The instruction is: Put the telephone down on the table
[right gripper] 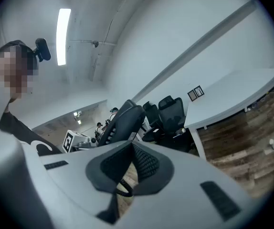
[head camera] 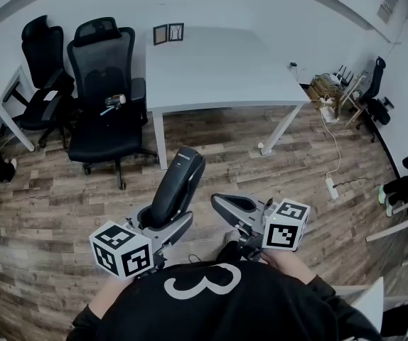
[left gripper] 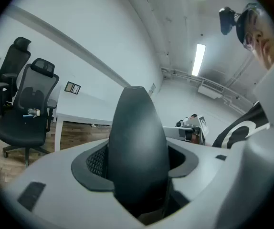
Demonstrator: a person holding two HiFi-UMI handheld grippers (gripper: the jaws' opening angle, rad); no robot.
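A wood-floored room holds 1 white table [head camera: 211,62] and 2 black chairs [head camera: 104,91]. Well short of the table, the left gripper [head camera: 163,224] carries 1 telephone [head camera: 179,183] tilted upward. The left gripper view shows wide jaws pressing the telephone's sides. The right gripper view shows the right gripper [right gripper: 127,151] closed, empty, unneeded.

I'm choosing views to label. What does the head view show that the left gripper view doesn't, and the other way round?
Only the head view: the marker cube on the left gripper and a white power strip on the floor. Only the left gripper view: the ceiling lights. Both: the black telephone clamped in that gripper's jaws, the white table, the black office chairs.
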